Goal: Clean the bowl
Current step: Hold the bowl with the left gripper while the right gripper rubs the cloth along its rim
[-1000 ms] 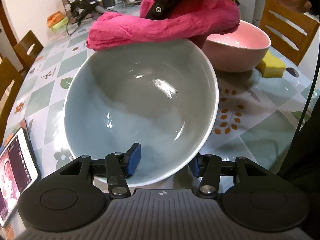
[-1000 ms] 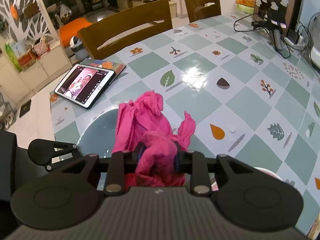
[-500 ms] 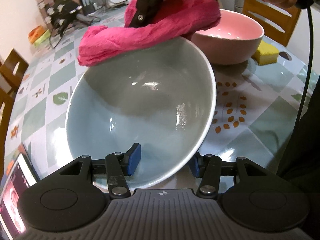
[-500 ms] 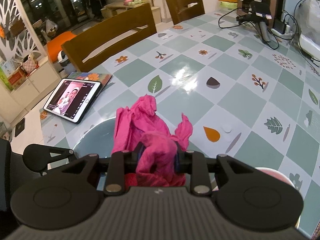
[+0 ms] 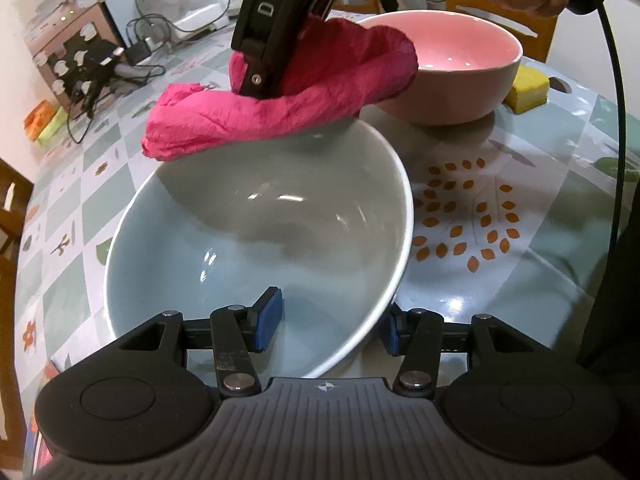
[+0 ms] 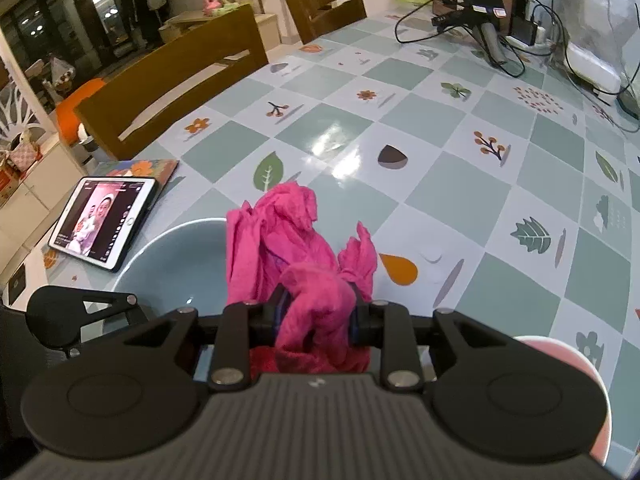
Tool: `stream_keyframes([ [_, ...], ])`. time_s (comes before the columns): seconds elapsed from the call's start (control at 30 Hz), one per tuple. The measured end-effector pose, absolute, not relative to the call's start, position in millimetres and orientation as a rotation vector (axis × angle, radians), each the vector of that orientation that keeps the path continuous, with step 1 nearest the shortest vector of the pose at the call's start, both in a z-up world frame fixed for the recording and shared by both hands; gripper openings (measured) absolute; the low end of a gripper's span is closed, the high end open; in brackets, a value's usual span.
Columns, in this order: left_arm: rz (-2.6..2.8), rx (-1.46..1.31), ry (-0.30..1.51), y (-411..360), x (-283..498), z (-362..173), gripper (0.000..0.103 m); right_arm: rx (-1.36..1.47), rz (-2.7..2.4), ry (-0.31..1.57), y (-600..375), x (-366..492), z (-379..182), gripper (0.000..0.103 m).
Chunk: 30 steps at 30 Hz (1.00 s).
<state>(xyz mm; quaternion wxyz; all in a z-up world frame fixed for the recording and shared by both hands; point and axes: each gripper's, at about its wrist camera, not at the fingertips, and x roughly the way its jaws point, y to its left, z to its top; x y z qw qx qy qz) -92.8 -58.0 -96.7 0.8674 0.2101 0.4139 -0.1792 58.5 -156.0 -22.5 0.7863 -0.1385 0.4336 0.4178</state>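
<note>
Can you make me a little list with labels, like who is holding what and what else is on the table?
left gripper: clamped on the near rim of the blue bowl, one pad inside, one outside
right gripper: shut on the pink cloth
cloth position: draped over the blue bowl's far rim
bowl tilt: tipped up toward the camera
also on table: pink bowl, yellow sponge, tablet with its screen on
</note>
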Motion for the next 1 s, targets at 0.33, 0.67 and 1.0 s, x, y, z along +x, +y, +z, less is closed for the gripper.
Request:
stream_keyframes([
  [0.33, -0.406, 0.44, 0.865, -51.3, -80.4, -97.4, 0.053, -0.278, 0.862, 0.943, -151.9, 67.4, -26.7, 0.029],
  [0.67, -0.409, 0.435, 0.865, -46.2, -73.1, -97.1, 0.053, -0.277, 0.839, 0.93, -146.9, 72.4, -27.0, 0.029],
  [1.0, -0.409, 0.425, 0.856, -42.2, -65.4, -98.1, 0.055, -0.28, 0.816, 0.918, -142.2, 75.6, -26.5, 0.029],
])
